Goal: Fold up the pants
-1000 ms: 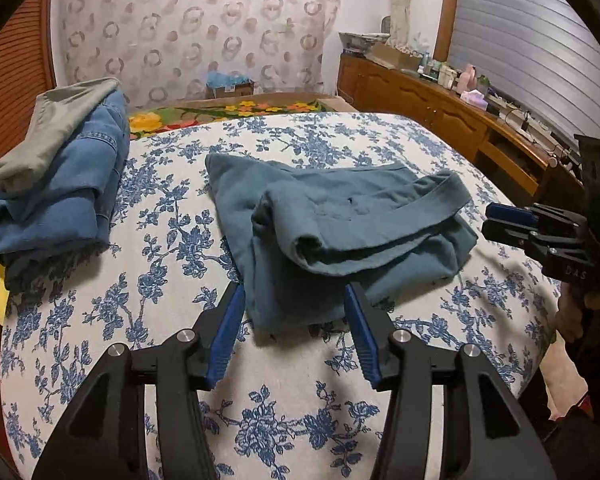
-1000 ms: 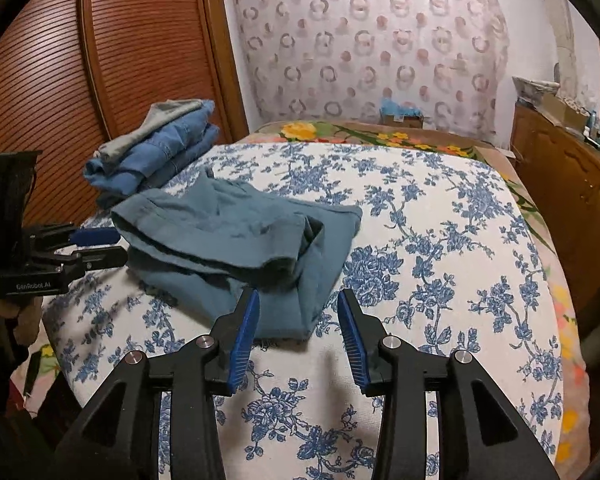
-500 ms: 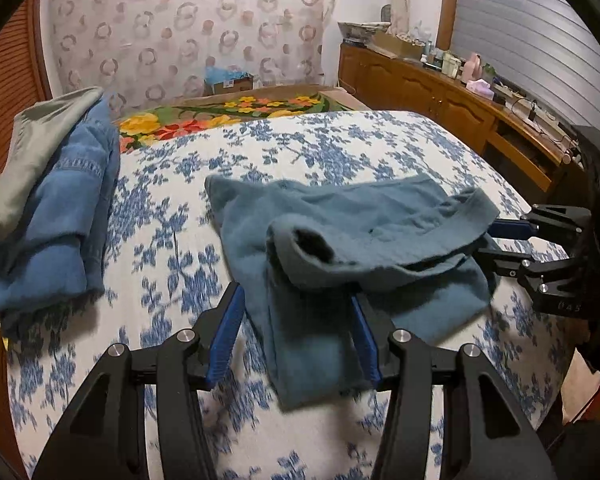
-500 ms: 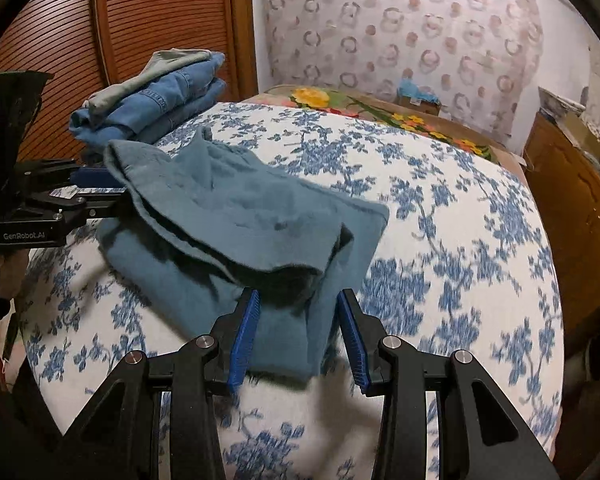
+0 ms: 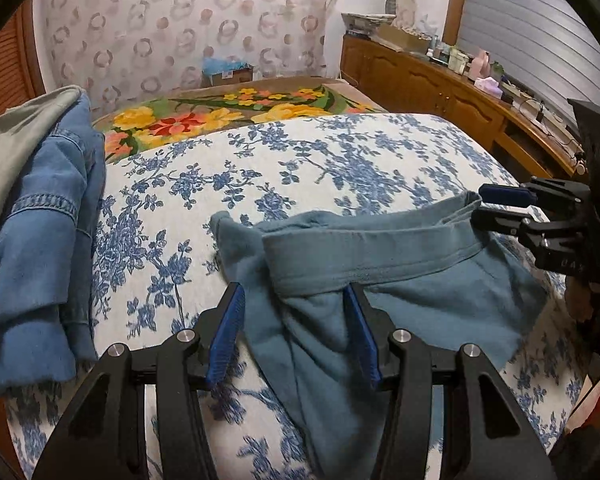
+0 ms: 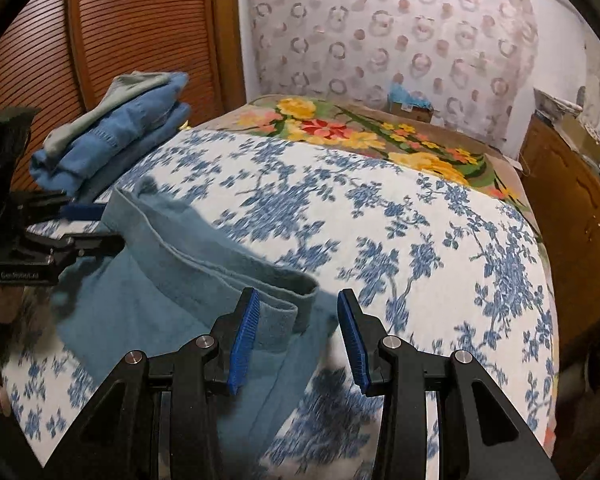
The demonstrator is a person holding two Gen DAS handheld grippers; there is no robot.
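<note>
Both grippers, left (image 5: pixel 294 334) and right (image 6: pixel 296 340), are black plastic frames with triangular cut-outs, silver round screws and ribbed blue pads (image 5: pixel 225 340) lining the jaws; one side bears white lettering.

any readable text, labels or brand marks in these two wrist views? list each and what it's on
"GenRobot.ai": white print on the body of the left gripper, seen from the right wrist view; blurred, so this is a likely reading.
"DAS": partial embossed letters on the body of the right gripper, seen from the left wrist view; the rest is cut off.
Cardboard box by the wall: its label is too small to read.
</note>
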